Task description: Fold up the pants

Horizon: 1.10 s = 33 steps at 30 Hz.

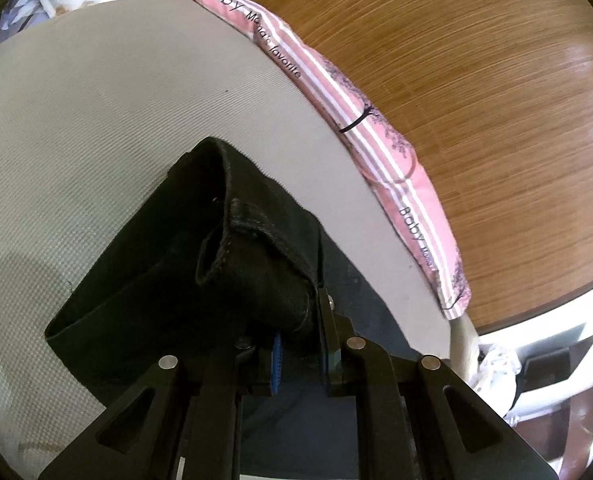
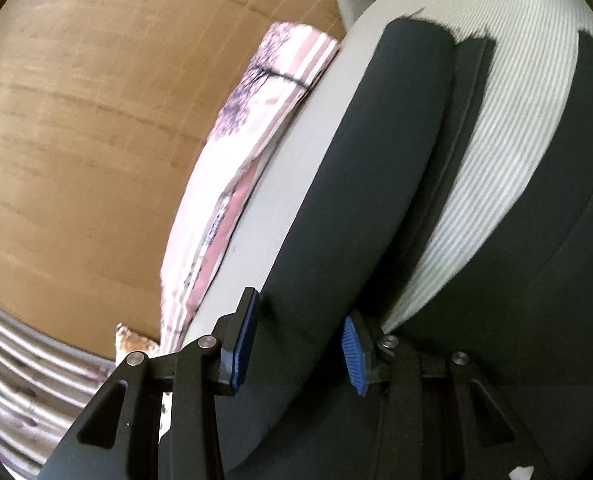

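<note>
Black denim pants (image 1: 168,264) on grey ribbed mat (image 1: 96,100); left gripper (image 1: 300,344) clamped on bunched hem. Right gripper (image 2: 296,344) astride leg, pads not pressing. Fold starting; next likely right pinch.

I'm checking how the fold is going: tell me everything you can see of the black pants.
The black pants look like thick denim with stitched hems. They lie on the grey ribbed mat. In the left wrist view a bunched hem end is pinched in the shut left tool. In the right wrist view a leg runs between the right tool's parted blue pads, which do not visibly press it.
</note>
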{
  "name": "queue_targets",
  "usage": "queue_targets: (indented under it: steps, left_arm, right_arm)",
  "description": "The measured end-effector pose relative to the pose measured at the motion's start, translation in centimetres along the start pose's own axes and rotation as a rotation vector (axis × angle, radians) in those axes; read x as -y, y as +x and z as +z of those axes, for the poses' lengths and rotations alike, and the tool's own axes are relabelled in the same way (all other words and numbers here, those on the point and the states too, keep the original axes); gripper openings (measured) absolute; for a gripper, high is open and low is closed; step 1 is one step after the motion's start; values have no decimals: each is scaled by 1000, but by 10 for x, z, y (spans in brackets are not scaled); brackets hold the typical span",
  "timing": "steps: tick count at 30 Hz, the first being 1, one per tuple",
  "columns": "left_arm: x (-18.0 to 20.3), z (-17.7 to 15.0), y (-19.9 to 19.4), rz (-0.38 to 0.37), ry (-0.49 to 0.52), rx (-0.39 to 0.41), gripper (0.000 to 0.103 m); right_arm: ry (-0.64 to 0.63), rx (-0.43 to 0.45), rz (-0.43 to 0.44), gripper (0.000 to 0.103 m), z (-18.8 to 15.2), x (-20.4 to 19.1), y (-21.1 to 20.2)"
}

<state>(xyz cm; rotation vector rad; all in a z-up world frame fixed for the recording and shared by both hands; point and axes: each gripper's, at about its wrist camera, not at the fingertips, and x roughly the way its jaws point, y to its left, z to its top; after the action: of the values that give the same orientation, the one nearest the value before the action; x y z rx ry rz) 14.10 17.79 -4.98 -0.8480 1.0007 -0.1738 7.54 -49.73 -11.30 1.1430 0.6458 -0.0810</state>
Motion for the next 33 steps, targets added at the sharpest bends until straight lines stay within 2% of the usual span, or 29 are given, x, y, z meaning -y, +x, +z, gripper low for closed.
queue_targets:
  steps: [2, 7, 10, 16, 22, 25, 33]
  left_arm:
    - [0, -1, 2, 14, 6, -3, 14]
    - [2, -1, 8, 54, 43, -10, 14]
    - [2, 0, 11, 72, 49, -19, 14]
    - [5, 8, 15, 93, 63, -38, 14]
    - [14, 19, 9, 70, 87, -32, 14]
    - [14, 20, 4, 66, 106, -41, 14]
    - [1, 12, -6, 102, 166, -114, 14]
  right_arm:
    - [16, 20, -12, 34, 12, 5, -2]
    - [6, 23, -47, 12, 35, 5, 1]
    - [-22, 3, -71, 7, 42, -4, 2]
    - [-61, 5, -84, 5, 54, -30, -12]
    - [-169, 34, -104, 4, 61, -71, -43]
    - [-220, 43, -142, 4, 55, -82, -61]
    - [-291, 9, -270, 4, 14, -62, -110]
